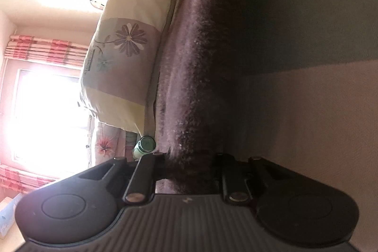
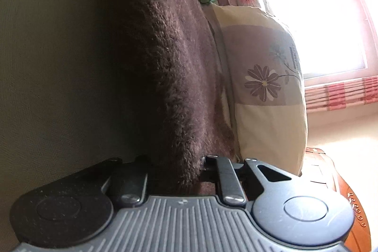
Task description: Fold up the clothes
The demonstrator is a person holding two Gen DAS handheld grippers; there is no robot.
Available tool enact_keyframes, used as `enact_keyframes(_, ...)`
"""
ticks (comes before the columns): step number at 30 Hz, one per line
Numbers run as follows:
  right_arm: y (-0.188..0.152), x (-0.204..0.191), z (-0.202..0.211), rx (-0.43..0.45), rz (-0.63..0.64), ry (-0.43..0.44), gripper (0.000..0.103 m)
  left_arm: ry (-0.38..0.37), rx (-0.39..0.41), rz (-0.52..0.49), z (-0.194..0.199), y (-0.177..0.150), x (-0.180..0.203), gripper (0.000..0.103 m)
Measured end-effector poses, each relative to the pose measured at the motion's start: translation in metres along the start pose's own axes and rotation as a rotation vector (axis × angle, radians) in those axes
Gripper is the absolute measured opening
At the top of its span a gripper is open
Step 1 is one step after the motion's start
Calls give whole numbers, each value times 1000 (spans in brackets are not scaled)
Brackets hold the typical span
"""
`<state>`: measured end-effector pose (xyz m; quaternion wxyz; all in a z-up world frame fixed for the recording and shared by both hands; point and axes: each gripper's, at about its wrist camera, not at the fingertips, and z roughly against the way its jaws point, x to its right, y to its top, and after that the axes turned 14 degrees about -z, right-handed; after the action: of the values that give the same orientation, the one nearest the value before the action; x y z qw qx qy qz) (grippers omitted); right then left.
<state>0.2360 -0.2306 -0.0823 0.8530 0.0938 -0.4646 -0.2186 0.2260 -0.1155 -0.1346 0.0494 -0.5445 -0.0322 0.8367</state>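
both tongs, left [image 1: 189,158] and right [image 2: 176,168], pinch the brown fleece [image 2: 165,63] edge; it looks soft, thick, limp, probably clingy, so hold near corners.

The left gripper [image 1: 189,157] is matt black plastic. A ribbed plate with lengthwise grooves fills its view from five to seven o'clock, a small pale mark at the plate's top edge. A rounded housing with a raised disc sits at eight o'clock and another at four. Two flat link bars run up toward the fingers, each pinned by a silver screw. The right gripper [image 2: 177,164] has the same build, lit greyer, with a triangular cut-out at three o'clock.
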Motion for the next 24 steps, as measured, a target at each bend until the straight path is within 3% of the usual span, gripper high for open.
enact_keyframes(17, -19, -40, 144, -49, -74, 174, 20, -71, 58, 17, 141, -11, 42, 16)
enact_keyframes(24, -28, -67, 175, -72, -105, 218, 21, -101, 52, 47, 162, -12, 60, 16)
